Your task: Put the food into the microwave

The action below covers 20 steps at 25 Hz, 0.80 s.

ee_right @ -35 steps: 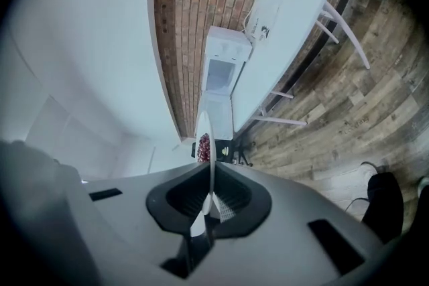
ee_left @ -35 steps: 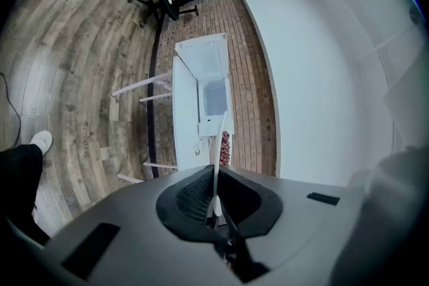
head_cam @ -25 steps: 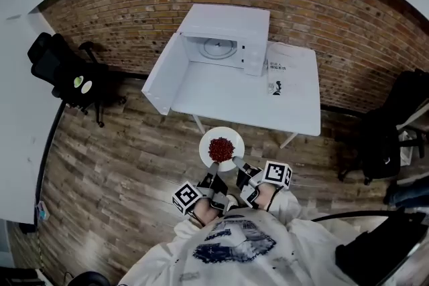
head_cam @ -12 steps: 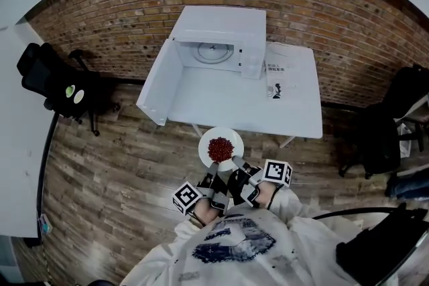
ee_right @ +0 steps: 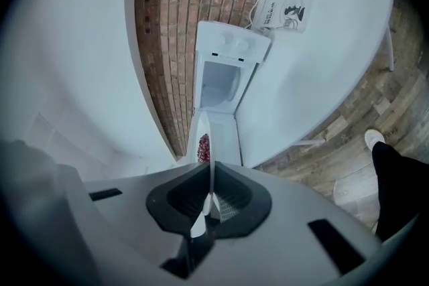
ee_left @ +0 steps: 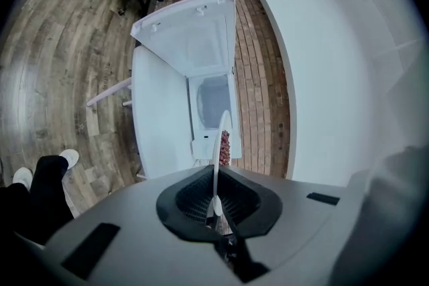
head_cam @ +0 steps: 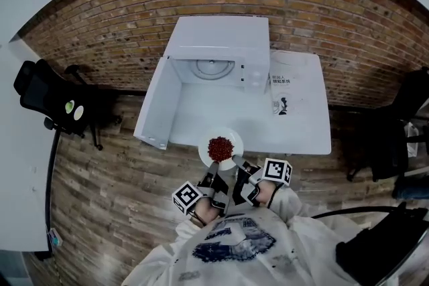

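Plate (head_cam: 206, 143) w/ red food (head_cam: 221, 148), 1 pc: you held it at table (head_cam: 301, 124) front edge, left gripper (head_cam: 210, 176) & right gripper (head_cam: 238, 169) each clamped on near rim. Microwave (head_cam: 221, 43) beyond, door (head_cam: 153, 104) open.

open door (head_cam: 154, 102) flanks bare table (head_cam: 224, 107) before microwave (head_cam: 221, 37)

table (head_cam: 295, 125), white | on it: microwave (head_cam: 224, 33), door open | printed bag (head_cam: 281, 86) just beside
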{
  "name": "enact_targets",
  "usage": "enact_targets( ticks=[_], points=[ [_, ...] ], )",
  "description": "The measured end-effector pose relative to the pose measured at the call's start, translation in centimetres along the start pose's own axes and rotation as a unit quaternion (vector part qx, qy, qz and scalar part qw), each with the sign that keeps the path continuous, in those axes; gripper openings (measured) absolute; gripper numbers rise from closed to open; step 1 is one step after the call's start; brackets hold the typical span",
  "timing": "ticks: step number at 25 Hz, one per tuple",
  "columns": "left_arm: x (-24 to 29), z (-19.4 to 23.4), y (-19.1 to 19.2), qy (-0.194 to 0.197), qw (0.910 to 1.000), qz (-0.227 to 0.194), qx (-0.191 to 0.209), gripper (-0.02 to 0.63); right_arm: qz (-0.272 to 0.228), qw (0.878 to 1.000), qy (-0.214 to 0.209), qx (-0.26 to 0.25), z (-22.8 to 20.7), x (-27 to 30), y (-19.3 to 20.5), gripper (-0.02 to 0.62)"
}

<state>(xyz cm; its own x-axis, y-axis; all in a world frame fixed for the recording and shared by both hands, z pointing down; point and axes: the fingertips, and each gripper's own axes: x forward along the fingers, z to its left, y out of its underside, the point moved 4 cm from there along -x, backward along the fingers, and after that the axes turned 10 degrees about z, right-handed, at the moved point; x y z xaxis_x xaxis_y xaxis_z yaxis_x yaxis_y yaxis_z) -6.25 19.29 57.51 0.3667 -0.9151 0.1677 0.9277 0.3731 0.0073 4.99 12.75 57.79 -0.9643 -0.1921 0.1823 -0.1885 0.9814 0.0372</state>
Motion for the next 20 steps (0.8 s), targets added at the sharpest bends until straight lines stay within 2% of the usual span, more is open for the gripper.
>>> enact_targets(
  ticks=[2,6,13,17,20],
  points=[
    [1.8,-0.3,-1.6,-0.005,1.0,0.002,0.004,0.017,-0.002,1.0,-0.001,0.0,0.2,1.1,-2.1,0.025],
    [6.0,-1.9,-4.3,0.016,0.9999,0.004,-0.003,0.017,-0.006,1.0,-0.003,0.003,0.8,3.1,-6.4,0.025],
    [11.3,-2.3,-8.0,-0.014,0.9998,0.013,-0.001,0.017,-0.008,1.0,-0.003,0.016,0.5,5.6,-12.4,0.025],
    [14.1,-3.0,-9.6,-0.003,0.9999,0.013,0.003,0.017,-0.006,1.0,-0.005,0.017,0.5,6.6,-15.2,0.025],
    [15.4,-3.0,-10.2,-0.011,0.9999,0.011,0.0,0.017,-0.006,1.0,-0.006,0.02,0.3,7.2,-16.6,0.025]
  ],
)
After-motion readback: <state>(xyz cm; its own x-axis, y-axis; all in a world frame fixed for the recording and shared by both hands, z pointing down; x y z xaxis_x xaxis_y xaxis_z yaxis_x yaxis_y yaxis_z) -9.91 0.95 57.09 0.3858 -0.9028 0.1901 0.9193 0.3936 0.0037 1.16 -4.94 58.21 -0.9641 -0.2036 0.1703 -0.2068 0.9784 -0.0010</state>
